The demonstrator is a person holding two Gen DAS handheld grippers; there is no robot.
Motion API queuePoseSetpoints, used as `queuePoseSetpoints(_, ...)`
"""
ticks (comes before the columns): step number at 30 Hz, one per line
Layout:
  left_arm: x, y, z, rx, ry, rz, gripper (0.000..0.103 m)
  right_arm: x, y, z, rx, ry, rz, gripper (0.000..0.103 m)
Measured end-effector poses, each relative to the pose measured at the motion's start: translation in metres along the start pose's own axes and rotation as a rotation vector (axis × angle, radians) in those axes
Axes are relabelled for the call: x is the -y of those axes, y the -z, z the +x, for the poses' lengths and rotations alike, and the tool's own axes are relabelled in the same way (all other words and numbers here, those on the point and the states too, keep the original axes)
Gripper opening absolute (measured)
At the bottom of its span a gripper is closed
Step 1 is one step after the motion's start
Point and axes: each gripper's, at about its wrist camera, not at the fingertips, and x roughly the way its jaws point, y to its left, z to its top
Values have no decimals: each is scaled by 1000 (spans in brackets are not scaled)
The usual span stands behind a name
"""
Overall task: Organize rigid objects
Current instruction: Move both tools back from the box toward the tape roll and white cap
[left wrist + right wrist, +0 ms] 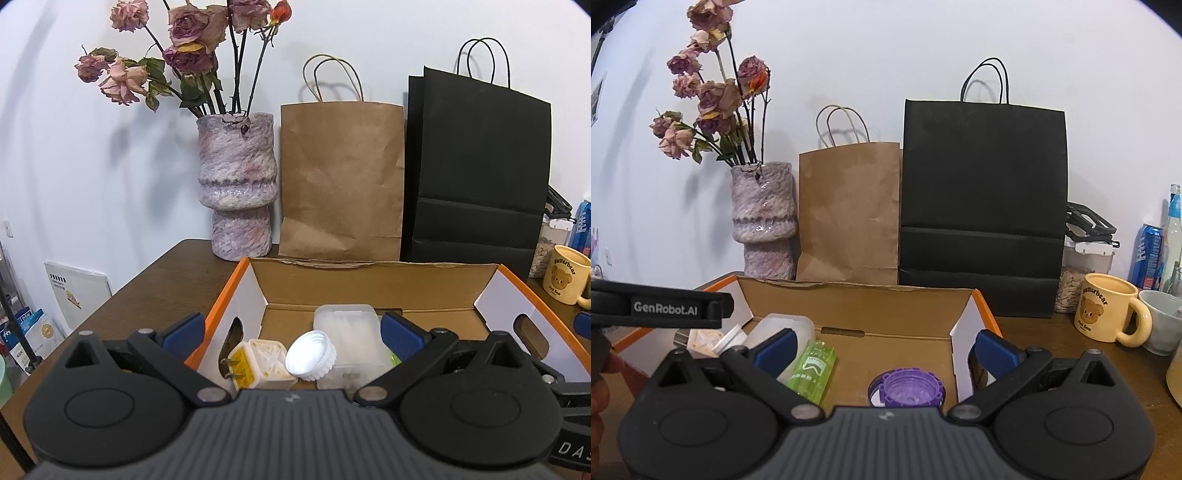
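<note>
An orange-edged cardboard box [373, 284] [857, 302] sits on the wooden table. Inside it lie a cream plug adapter [258, 363], a white ribbed cap [310, 356], a clear plastic case [349, 332] [783, 326], a green bottle [812, 369] and a purple lid [908, 387]. My left gripper [291, 332] hovers open above the box's left part, over the cap, with nothing between its blue pads. My right gripper [882, 349] hangs open above the box's right part, over the purple lid, holding nothing. The left gripper's black body [661, 308] shows at the left of the right wrist view.
A mottled vase [236, 184] of dried roses, a brown paper bag [341, 177] and a black paper bag [476, 173] stand against the wall behind the box. A yellow bear mug [1108, 314], a grey cup [1163, 321], a jar, a blue can [1147, 254] and a bottle crowd the right side.
</note>
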Motion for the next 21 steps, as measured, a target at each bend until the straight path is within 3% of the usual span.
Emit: queuePoseSetpoints(21,-7,19,-48,1,18,-11,103,2,17,-56,8,16,-4,103)
